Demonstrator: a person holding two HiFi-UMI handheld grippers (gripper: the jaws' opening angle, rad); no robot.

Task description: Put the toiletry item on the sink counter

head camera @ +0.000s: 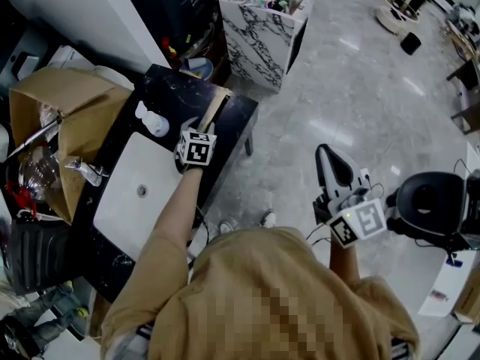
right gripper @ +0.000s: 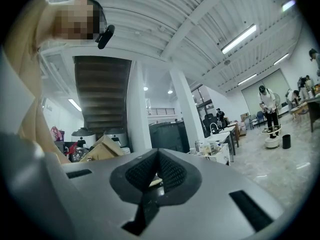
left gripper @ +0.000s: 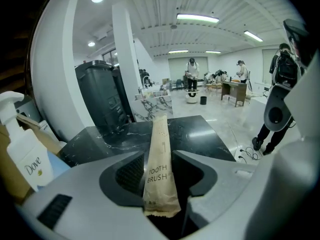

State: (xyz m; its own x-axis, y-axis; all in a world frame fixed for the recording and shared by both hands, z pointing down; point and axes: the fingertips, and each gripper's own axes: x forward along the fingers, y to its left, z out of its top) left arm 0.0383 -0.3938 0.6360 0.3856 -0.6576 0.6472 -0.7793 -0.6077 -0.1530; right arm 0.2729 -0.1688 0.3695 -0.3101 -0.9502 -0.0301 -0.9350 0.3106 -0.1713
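A tan paper packet printed "TOOTH BRUSH" (left gripper: 159, 169) lies between the jaws of my left gripper (left gripper: 156, 154), its far end resting on the black marble sink counter (left gripper: 195, 134). The jaws stand a little apart, with dark gaps beside the packet, so the pads do not press it. From the head view the left gripper (head camera: 198, 130) reaches over the counter's right end (head camera: 236, 118), and the packet (head camera: 214, 109) points away from it. My right gripper (head camera: 335, 169) is held off over the floor, its jaws (right gripper: 159, 156) shut and empty.
A white basin (head camera: 131, 197) with a chrome faucet (head camera: 87, 172) fills the counter's middle. A white Dove pump bottle (head camera: 153, 121) stands just left of the gripper. An open cardboard box (head camera: 71, 103) sits behind the faucet. A marble cabinet (head camera: 259, 36) stands beyond the counter.
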